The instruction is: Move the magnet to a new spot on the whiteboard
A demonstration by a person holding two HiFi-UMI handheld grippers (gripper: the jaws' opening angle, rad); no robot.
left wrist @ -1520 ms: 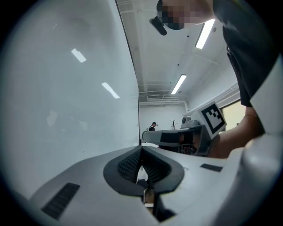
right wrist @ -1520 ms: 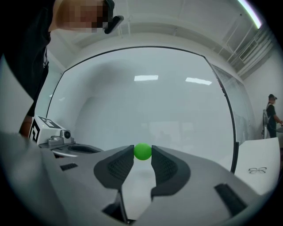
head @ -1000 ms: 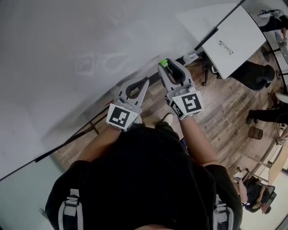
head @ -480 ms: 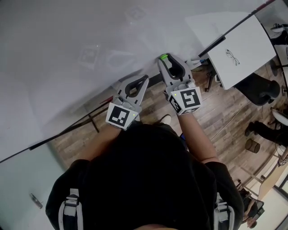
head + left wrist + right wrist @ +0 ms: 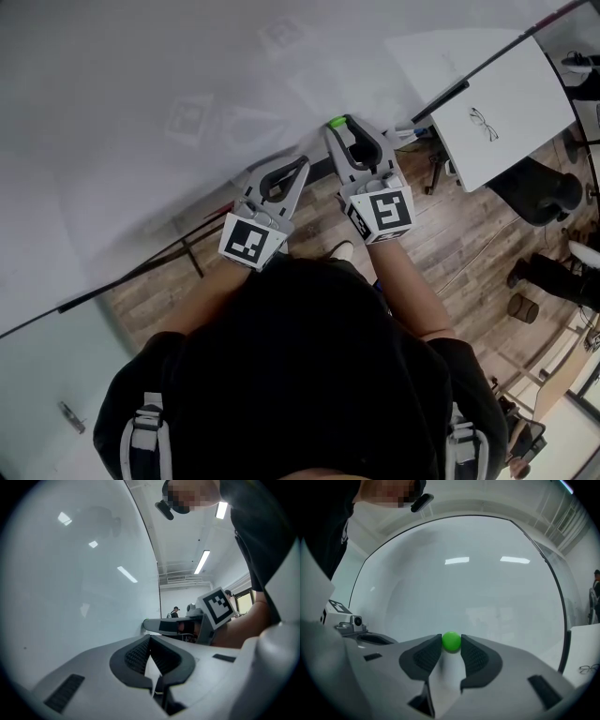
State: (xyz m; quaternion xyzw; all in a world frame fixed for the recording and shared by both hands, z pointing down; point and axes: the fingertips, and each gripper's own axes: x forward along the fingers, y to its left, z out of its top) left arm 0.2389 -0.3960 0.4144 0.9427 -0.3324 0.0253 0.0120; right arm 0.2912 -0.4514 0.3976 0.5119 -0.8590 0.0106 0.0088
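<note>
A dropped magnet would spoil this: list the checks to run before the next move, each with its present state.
1. Magnet held by the right gripper: ok, jaws shut on it.
2. Grip depth: not ok, only the jaw tips pinch it, so it may slip.
3. Left gripper empty: ok, shut on nothing.
4. Bare whiteboard ahead for a new spot: ok.
5. Magnet touching the whiteboard: cannot tell.

I count one green magnet point(image 5: 451, 641). I count one big whiteboard point(image 5: 141, 84). There are two claws: one left claw point(image 5: 302, 167) and one right claw point(image 5: 343, 127). There are two cubes with black squares, the left cube point(image 5: 250, 242) and the right cube point(image 5: 382, 214).
</note>
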